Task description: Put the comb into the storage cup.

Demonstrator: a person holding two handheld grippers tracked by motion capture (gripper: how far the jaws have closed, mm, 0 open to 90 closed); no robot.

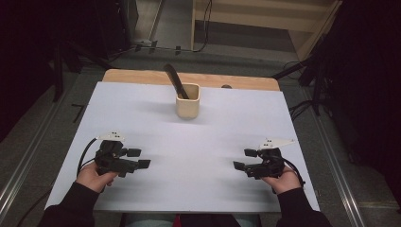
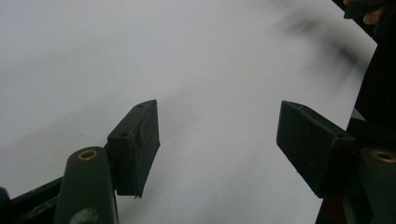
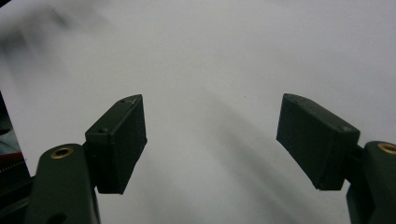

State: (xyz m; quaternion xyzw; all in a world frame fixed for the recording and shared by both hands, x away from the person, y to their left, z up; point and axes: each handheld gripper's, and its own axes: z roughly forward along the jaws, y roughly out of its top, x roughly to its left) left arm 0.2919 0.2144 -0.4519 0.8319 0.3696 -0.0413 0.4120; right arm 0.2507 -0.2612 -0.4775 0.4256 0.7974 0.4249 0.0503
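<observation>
White surface (image 1: 213, 142) lies bare between both pairs of spread, empty jaws. Left gripper (image 1: 138, 158) faces right gripper (image 1: 245, 159); well beyond them, a beige cup (image 1: 187, 101) holds a dark utensil (image 1: 176, 80).

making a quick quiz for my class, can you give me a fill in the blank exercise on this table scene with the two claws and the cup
1. The beige cup holds a dark ____ tool that leans toward the far left.
2. Both the left claw and the right claw have their jaws ____.
3. The cup stands on the white sheet nearer the ____ edge of the table than the claws.
4. Between the jaws of each claw there is ____.

Missing words: black; open; far; nothing
</observation>
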